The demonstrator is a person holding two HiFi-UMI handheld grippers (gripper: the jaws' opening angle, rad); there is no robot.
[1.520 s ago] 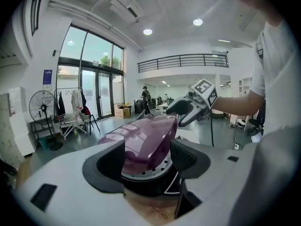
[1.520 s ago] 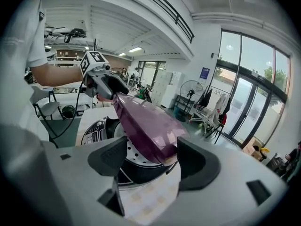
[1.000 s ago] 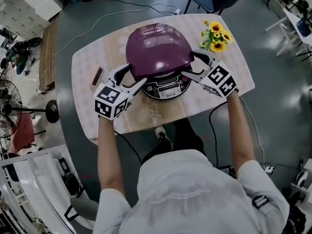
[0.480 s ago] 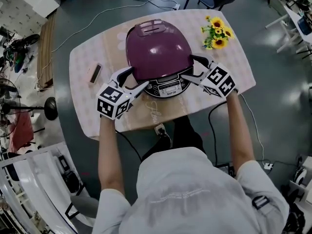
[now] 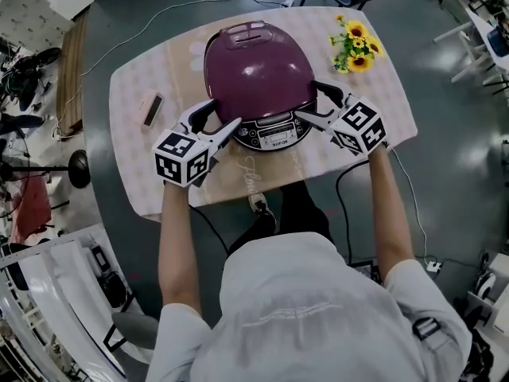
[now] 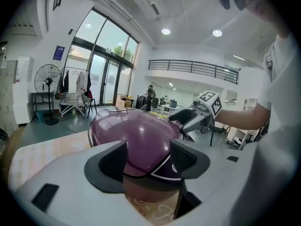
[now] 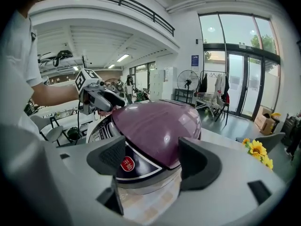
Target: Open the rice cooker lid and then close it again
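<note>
The rice cooker (image 5: 258, 78) sits on the far middle of the table (image 5: 135, 165), its purple lid (image 5: 256, 66) down over the body, with the control panel (image 5: 273, 136) showing below the lid's front rim. The left gripper (image 5: 224, 114) is at the front-left rim, jaws spread. In the left gripper view the lid's edge lies in the gap between them; whether a pad touches it cannot be told. The right gripper (image 5: 308, 100) mirrors it at the front-right rim, jaws likewise spread around the lid's edge. Bare tabletop runs along the near edge in front of the panel. On the left side lies a small flat object (image 5: 151, 110), well apart from the cooker. Sunflowers (image 5: 355, 44) stand near the far right corner, just beyond the right gripper.
</note>
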